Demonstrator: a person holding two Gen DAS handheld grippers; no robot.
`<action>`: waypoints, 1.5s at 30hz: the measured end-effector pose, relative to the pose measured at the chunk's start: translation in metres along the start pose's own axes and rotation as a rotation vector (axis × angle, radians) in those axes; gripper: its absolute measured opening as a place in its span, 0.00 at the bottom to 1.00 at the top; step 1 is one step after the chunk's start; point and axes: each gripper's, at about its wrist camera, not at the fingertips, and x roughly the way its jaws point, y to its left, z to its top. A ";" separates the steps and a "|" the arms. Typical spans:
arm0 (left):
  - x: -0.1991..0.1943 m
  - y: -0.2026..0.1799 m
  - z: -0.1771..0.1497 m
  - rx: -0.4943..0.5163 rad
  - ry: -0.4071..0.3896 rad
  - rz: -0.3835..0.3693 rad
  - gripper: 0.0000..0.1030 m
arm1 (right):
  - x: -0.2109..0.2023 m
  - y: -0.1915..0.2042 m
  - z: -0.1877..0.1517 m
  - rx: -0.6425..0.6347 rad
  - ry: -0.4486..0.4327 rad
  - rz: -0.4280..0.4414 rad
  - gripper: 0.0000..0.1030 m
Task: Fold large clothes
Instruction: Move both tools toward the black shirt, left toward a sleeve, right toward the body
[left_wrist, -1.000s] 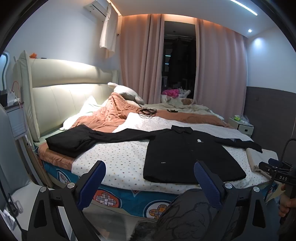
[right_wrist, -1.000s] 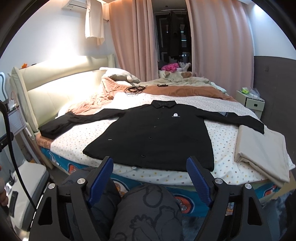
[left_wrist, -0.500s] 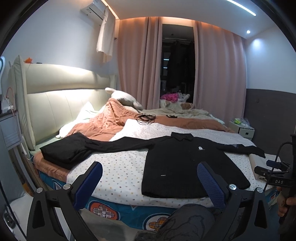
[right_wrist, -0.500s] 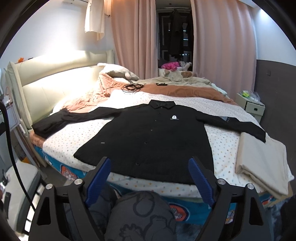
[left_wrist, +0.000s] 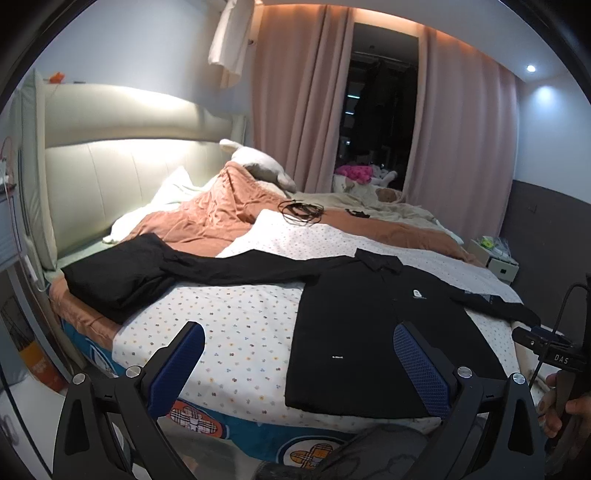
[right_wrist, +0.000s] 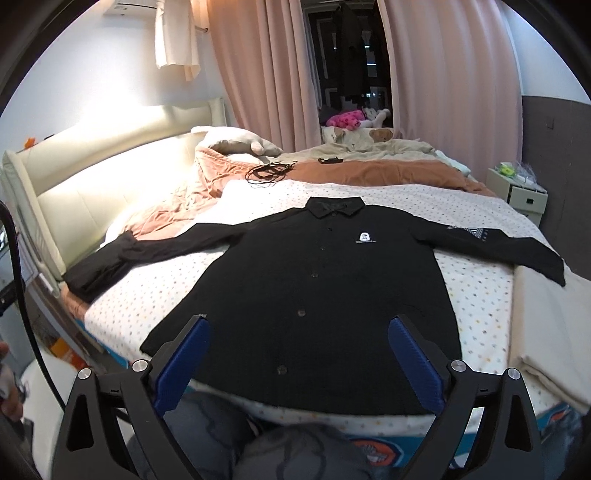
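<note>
A black long-sleeved button shirt (right_wrist: 325, 280) lies flat, front up, on the dotted white bed sheet (right_wrist: 147, 295), collar to the far side and both sleeves spread out. In the left wrist view the shirt (left_wrist: 369, 332) lies right of centre, its left sleeve reaching to a dark bunched garment (left_wrist: 118, 273). My left gripper (left_wrist: 299, 365) is open and empty above the bed's near edge. My right gripper (right_wrist: 299, 354) is open and empty over the shirt's lower hem.
A folded beige cloth (right_wrist: 546, 332) lies at the bed's right edge. An orange quilt (left_wrist: 214, 221), pillows and a coil of black cable (right_wrist: 267, 171) lie further back. A padded headboard (left_wrist: 110, 173) is at the left, a white nightstand (right_wrist: 524, 195) at the far right.
Both grippers have moved forward and closer to the bed; the shirt looks larger in both views. The shirt has not moved and both grippers stay open.
</note>
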 end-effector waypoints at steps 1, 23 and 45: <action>0.005 0.003 0.002 -0.008 0.006 0.005 1.00 | 0.005 -0.001 0.004 0.005 0.002 0.008 0.94; 0.122 0.077 0.049 -0.136 0.081 0.140 0.99 | 0.156 0.054 0.082 -0.026 0.047 0.110 0.94; 0.237 0.159 0.094 -0.298 0.164 0.238 0.85 | 0.298 0.103 0.163 -0.003 0.137 0.225 0.94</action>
